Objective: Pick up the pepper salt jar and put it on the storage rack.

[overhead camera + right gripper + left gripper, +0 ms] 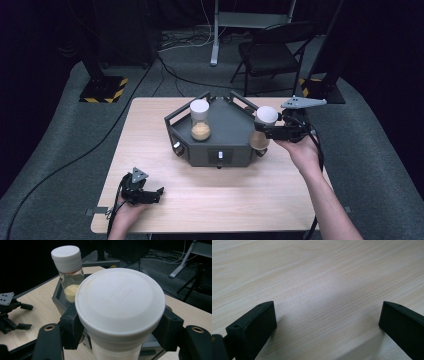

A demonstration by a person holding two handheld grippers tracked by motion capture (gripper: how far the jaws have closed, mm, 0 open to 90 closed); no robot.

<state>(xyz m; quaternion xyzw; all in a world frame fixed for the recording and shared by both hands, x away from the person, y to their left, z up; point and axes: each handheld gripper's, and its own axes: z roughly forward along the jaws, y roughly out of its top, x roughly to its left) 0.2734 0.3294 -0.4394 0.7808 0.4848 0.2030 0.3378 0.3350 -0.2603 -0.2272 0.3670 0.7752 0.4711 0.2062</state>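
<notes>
The right gripper [117, 327] pinches a white-lidded jar [120, 307] in its jaws, just off the right edge of the grey tray [220, 131], where a second jar [200, 120] stands. Next, likely carry it clear, upright. The left gripper [145, 192] rests on the surface [240, 200], jaws spread.

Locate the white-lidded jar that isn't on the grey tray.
In the high view it is at the right, a white-lidded jar clamped in the right tongs, just off the grey tray's right edge.
</notes>
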